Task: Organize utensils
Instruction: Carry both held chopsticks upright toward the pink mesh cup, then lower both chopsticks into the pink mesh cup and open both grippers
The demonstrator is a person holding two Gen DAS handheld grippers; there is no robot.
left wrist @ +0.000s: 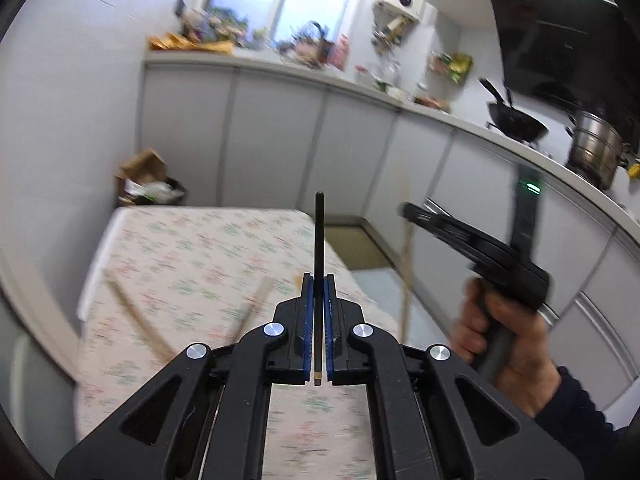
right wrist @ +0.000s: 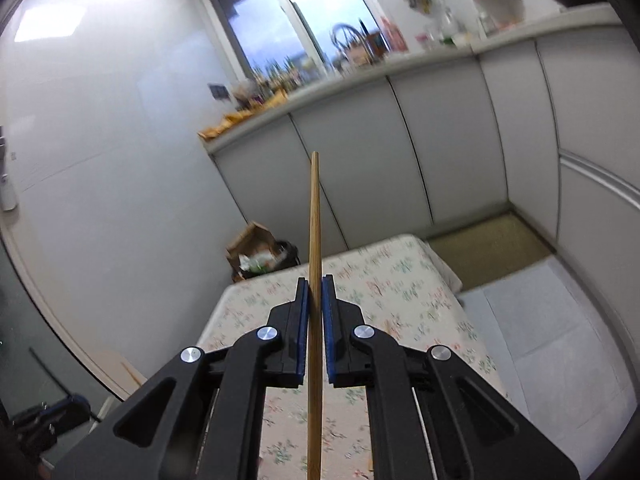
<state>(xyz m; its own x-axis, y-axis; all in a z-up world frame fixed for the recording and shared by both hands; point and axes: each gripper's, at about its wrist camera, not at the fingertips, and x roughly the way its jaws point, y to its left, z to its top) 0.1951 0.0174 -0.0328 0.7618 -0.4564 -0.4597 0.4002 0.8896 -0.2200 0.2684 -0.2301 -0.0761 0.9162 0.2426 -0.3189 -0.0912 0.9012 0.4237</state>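
A: What is the left gripper (left wrist: 319, 280) holding?

B: A black chopstick (left wrist: 319, 248). The blue pads (left wrist: 307, 328) are pressed together on it — it runs straight out between them, its tip standing well past the fingertips, and its blunt end shows at the back of the pads.

A: And the right one?

B: The right gripper (right wrist: 316, 280) is clamped on a wooden chopstick (right wrist: 315, 216). That stick is longer in the picture; it passes down between the pads and out the bottom of the right wrist view, with its rounded end pointing up toward the cabinet doors (right wrist: 440, 136).

A: Can you see the right gripper from the other side?

B: Yes, in the left wrist view a hand (left wrist: 500, 340) in a dark sleeve grips its handle at the right, blurred, and a pale stick hangs from it.

A: Where are both over?

B: Above a table with a floral cloth (left wrist: 208, 248). Two more wooden chopsticks (left wrist: 132, 312) lie on that cloth to the left of the left gripper, blurred, angled toward each other.

A: Anything else around?

B: A kitchen counter (left wrist: 360, 92) crowded with things under a window, a black wok (left wrist: 516, 120) and a steel pot (left wrist: 596, 148) at the right, and a bin (left wrist: 152, 188) with cardboard beside the table's far edge.
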